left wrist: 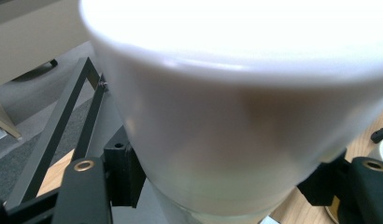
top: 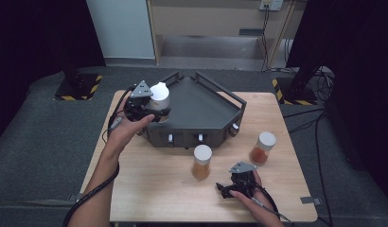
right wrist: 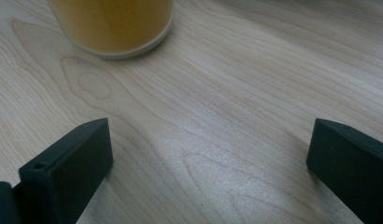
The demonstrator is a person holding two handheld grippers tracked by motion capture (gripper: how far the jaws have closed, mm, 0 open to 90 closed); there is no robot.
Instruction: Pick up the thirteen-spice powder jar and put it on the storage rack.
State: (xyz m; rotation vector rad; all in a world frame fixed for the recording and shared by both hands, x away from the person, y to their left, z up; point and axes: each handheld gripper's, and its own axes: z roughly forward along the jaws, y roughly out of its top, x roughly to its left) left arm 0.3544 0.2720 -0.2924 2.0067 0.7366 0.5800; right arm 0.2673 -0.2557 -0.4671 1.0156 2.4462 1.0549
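White-capped clear jar (top: 159, 97): held in my left gripper (top: 152, 109), whose jaws are clamped on it just under the cap, above the left corner of the dark grey angular tray (top: 201, 111). In the left gripper view the jar's white cap (left wrist: 236, 93) blots out most of the picture; the glass below it is cut off at the bottom edge and I cannot make out the contents. High view is no help there either, the gripper body and grey three-cornered plate cover the jar's lower part

Right gripper (top: 228, 188) rests low on the light wooden table (top: 149, 189), near the front edge, jaws standing wide apart with only bare wood between them. In the right gripper view just the base of the amber-filled jar (right wrist: 116, 25) shows, cut off at the top edge

Around: that amber-filled, white-capped jar (top: 202, 161) stands on the table just in front of the tray, near the right gripper but apart from it. A second white-capped jar with reddish-brown contents (top: 262, 148) stands further right, clear of the tray. The tray's raised black rail (left wrist: 63, 121) runs beside the held jar in the left gripper view. Black-and-yellow striped stand bases (top: 78, 87) sit on the grey floor beyond the table

No labels or writing readable on any jar or on the tray; the caps look plain
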